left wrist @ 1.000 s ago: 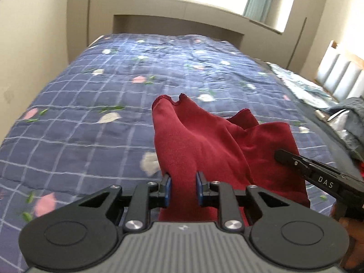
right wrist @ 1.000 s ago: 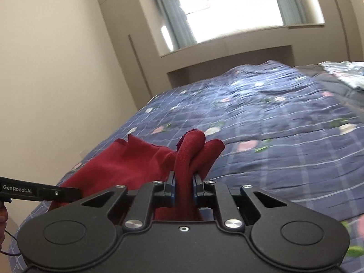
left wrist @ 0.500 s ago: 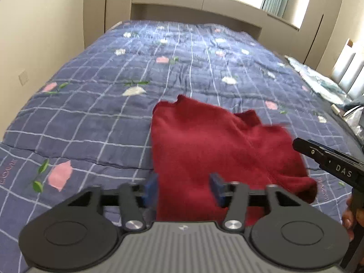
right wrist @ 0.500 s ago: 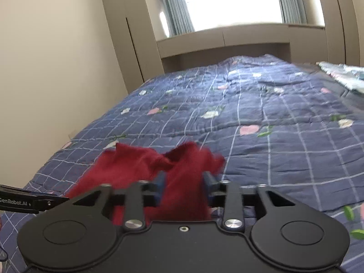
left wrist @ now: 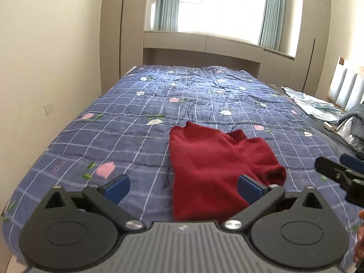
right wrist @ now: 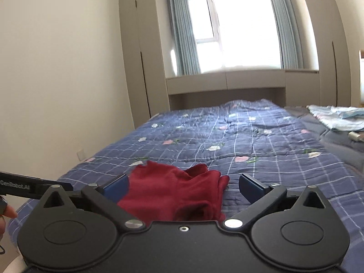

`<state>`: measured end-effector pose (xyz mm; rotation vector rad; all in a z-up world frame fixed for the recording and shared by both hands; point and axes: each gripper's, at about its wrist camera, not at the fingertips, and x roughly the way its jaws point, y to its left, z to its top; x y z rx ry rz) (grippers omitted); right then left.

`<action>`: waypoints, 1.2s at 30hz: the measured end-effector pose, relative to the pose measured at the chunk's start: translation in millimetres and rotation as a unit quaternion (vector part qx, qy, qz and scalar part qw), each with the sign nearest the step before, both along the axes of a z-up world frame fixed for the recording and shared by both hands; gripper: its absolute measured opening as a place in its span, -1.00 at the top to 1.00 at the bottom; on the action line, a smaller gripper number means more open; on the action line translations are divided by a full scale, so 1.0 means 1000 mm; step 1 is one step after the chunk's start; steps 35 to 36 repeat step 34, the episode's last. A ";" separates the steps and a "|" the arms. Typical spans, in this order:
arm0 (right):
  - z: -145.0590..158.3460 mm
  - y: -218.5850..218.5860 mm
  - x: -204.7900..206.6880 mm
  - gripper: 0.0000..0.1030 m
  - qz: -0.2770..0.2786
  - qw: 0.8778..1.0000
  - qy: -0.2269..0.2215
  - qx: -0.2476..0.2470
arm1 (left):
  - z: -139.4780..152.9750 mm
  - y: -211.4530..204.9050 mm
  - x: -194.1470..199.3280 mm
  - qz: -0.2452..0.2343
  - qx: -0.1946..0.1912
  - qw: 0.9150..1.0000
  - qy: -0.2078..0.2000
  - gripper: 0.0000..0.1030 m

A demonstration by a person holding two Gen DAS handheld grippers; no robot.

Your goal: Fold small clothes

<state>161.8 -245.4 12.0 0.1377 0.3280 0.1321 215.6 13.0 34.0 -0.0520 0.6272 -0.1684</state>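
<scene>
A dark red garment (left wrist: 211,166) lies folded over on the blue checked quilt (left wrist: 141,118), near the bed's front edge. It also shows in the right wrist view (right wrist: 175,191). My left gripper (left wrist: 183,187) is open and empty, held just behind the garment's near edge. My right gripper (right wrist: 183,186) is open and empty too, behind the garment's right side. The right gripper's tip also shows at the right edge of the left wrist view (left wrist: 341,173). The left gripper's body shows at the left edge of the right wrist view (right wrist: 34,185).
The quilt (right wrist: 261,136) covers most of the bed. A pale blue cloth (left wrist: 311,104) and dark clothing (left wrist: 357,122) lie at the far right by the headboard. A wall runs along the bed's left side. Cupboards and a window stand beyond the bed.
Both grippers have let go of the red garment and opened wide. They have pulled back and lifted, and the garment now lies flat on the quilt.
</scene>
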 end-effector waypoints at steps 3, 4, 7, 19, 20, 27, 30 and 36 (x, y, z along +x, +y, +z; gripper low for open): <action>0.001 0.006 -0.035 -0.99 -0.003 1.000 -0.009 -0.006 | -0.005 0.007 -0.028 0.004 0.004 1.000 -0.005 -0.99; 0.001 0.008 -0.045 -0.99 -0.004 1.000 -0.011 -0.009 | -0.006 0.009 -0.037 0.005 0.005 1.000 -0.009 -0.99; -0.003 0.015 -0.075 -0.99 -0.008 1.000 -0.012 -0.018 | -0.015 0.015 -0.061 0.006 0.012 1.000 -0.019 -0.99; -0.017 0.030 -0.112 -0.99 -0.008 1.000 0.001 -0.026 | -0.033 0.028 -0.094 0.012 0.016 1.000 -0.013 -0.99; -0.017 0.031 -0.112 -0.99 -0.008 1.000 0.001 -0.028 | -0.032 0.029 -0.095 0.012 0.016 1.000 -0.015 -0.99; -0.017 0.030 -0.110 -0.99 -0.008 1.000 0.004 -0.028 | -0.032 0.029 -0.093 0.014 0.014 1.000 -0.010 -0.99; -0.018 0.030 -0.107 -0.99 -0.007 1.000 0.008 -0.026 | -0.032 0.029 -0.092 0.012 0.016 1.000 -0.013 -0.99; -0.021 0.029 -0.104 -0.99 -0.005 1.000 0.013 -0.025 | -0.033 0.028 -0.089 0.009 0.018 1.000 -0.014 -0.99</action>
